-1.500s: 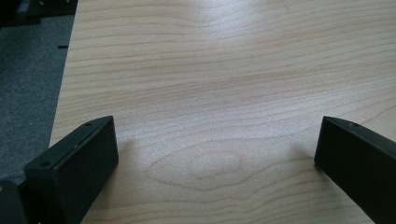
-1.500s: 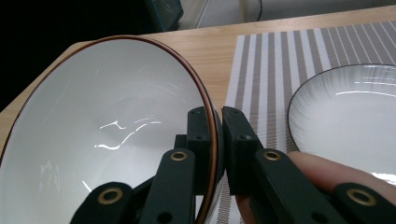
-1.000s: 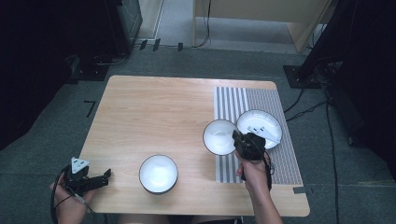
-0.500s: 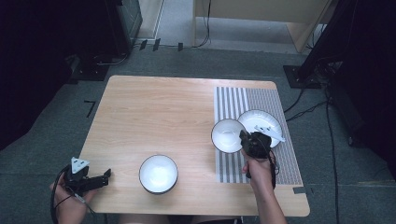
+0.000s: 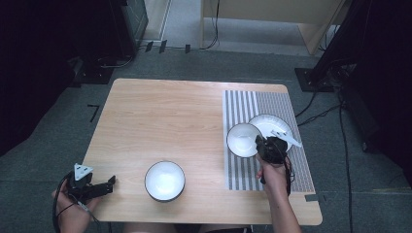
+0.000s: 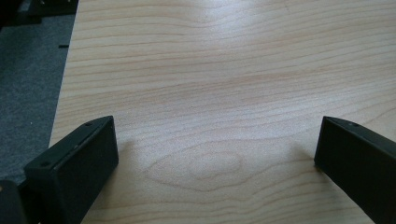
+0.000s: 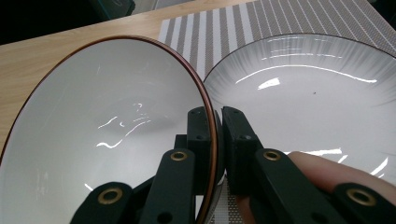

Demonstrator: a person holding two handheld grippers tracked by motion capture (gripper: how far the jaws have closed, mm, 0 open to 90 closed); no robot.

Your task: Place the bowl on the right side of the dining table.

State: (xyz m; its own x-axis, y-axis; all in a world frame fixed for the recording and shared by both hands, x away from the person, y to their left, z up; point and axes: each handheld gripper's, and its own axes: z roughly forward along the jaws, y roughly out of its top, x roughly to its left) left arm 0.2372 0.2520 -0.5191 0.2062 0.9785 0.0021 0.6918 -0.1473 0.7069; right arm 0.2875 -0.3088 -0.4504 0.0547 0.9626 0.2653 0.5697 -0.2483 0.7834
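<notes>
- Right gripper [image 5: 266, 145]: seen right of centre in the high view, held in a hand that enters from the bottom edge. Its fingers [image 7: 201, 135] are closed tight on the rim of a white bowl [image 5: 242, 140], one finger inside the rim and one outside, as the right gripper view shows at lower centre.
- Held bowl: white inside with a thin dark-brown rim. In the high view it sits right of centre, over the left part of the striped mat [image 5: 243, 104]. In the right gripper view it is tilted and takes up the left half of the frame. Whether its base touches the mat cannot be told.
- Plate [image 5: 272, 127]: white, with a ribbed rim, on the mat just to the upper right of the held bowl. The two rims stand close together; contact between them cannot be confirmed.
- Second bowl [image 5: 165, 180]: white, upright, on the bare wooden surface [image 5: 165, 121], lower centre of the high view, well apart from the held bowl.
- Left gripper [image 5: 90, 187]: lower left of the high view, at the near left edge of the surface, held in a hand. The left gripper view shows its fingers [image 6: 77, 158] spread wide at the two bottom corners, with bare wood between them and nothing held.
</notes>
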